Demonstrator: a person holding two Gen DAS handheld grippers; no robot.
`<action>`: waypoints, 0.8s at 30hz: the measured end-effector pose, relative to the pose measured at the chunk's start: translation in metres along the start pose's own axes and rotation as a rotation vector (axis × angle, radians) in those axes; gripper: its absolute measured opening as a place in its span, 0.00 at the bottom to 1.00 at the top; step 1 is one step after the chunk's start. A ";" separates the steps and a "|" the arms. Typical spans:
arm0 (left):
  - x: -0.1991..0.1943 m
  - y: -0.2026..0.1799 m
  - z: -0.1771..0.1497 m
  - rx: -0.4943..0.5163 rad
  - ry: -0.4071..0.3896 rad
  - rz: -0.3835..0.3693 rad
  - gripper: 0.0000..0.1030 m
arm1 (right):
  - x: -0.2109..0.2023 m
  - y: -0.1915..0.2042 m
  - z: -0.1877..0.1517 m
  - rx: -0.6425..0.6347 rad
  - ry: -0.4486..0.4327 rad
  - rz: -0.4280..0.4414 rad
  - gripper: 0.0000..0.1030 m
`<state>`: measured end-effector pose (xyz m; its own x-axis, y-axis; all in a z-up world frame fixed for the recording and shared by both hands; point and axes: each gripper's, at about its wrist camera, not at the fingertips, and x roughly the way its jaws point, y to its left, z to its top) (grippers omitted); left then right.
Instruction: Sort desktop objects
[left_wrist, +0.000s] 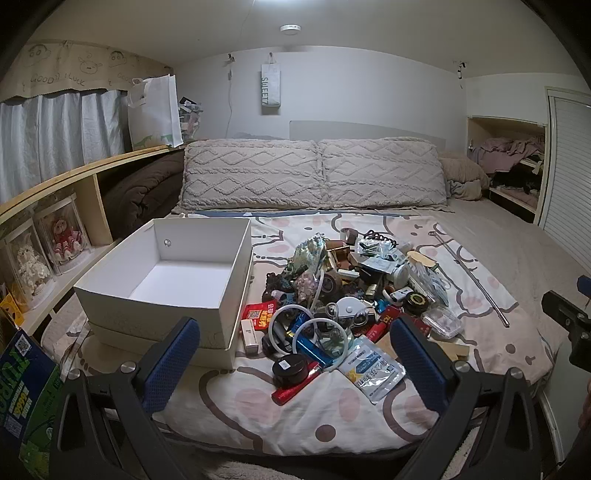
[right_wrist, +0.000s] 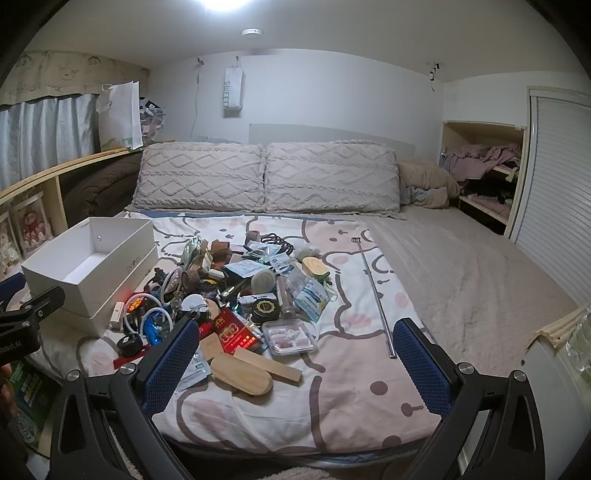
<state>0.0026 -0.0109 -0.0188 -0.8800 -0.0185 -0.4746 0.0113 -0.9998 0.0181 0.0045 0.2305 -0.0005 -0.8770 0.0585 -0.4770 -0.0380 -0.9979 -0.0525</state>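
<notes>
1. Right now both tools are held back from the heap of clutter (left_wrist: 351, 291), low over the near edge of the bed; nothing is gripped.
2. The left gripper (left_wrist: 295, 362) is seen with its jaws spread fully apart and empty; the near fringe of the heap is framed between the blue pads.
3. The right gripper (right_wrist: 295, 363) is likewise wide apart and empty, its pads bracketing mostly bare bedspread (right_wrist: 332, 387) to the right of the heap.
4. The white box (left_wrist: 236, 258) is placed just left of the heap, open and apparently empty, though its near corner is hidden.
5. The black round tin (left_wrist: 290, 367), at the heap's near edge, lies just ahead of the left jaws; the left hand is judged nearer.
6. The wooden block (right_wrist: 266, 363) lies slanted across the right gripper's line.
</notes>
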 end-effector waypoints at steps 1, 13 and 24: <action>0.001 -0.002 0.003 0.000 0.001 0.000 1.00 | 0.000 0.000 0.000 0.000 0.000 0.000 1.00; 0.001 0.000 -0.002 -0.004 0.010 -0.003 1.00 | 0.003 0.000 0.000 0.004 0.006 0.002 1.00; 0.015 -0.004 -0.006 -0.008 0.048 -0.022 1.00 | 0.011 0.001 -0.004 0.000 0.025 0.005 1.00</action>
<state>-0.0076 -0.0070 -0.0317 -0.8562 0.0032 -0.5167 -0.0037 -1.0000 -0.0001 -0.0034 0.2301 -0.0092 -0.8648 0.0546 -0.4992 -0.0338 -0.9981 -0.0507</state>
